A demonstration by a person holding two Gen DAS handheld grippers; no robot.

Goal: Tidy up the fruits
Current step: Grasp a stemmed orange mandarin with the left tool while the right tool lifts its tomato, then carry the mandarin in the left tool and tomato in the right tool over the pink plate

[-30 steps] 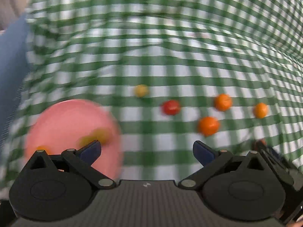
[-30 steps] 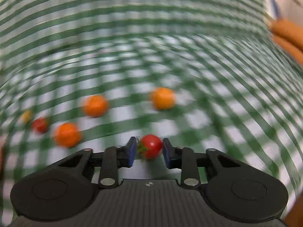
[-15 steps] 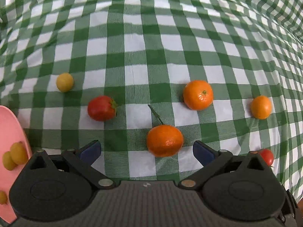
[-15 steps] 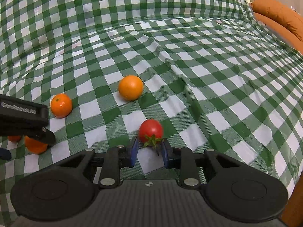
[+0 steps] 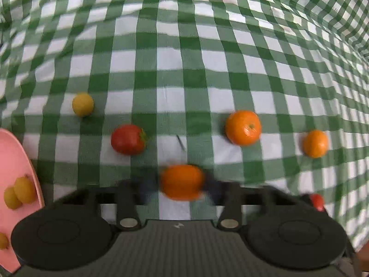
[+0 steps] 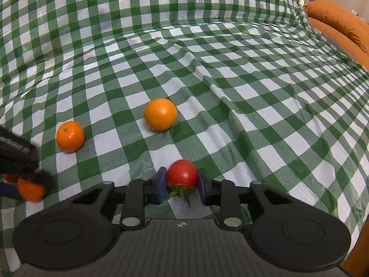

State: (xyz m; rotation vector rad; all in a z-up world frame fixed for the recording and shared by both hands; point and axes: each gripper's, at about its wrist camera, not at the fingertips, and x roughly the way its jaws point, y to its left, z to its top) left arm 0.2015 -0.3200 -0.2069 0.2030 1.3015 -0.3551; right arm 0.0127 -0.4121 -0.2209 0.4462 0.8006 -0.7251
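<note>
Left wrist view: left gripper [image 5: 182, 183] clamped on tangerine [image 5: 182, 182], fingers blurred, fruit dead centre between them. Second tangerine [image 5: 243, 127] at 1 o'clock, third [image 5: 315, 143] at 2 o'clock, large tomato [image 5: 128, 139] at 11 o'clock, yellow fruit [image 5: 83, 104] beyond. Pink plate [image 5: 16, 159] at 9 o'clock.

Right wrist view: right gripper [image 6: 182, 183] pinching cherry tomato [image 6: 182, 173] between blue pads, calyx facing camera, on checked cloth [image 6: 230, 73].

Even, bright indoor light, soft shadows under the fruit. My left fingers [image 5: 147, 189] smear with motion blur; my right view stays sharp. The checked cloth [image 6: 230, 69] bows toward every edge.
</note>
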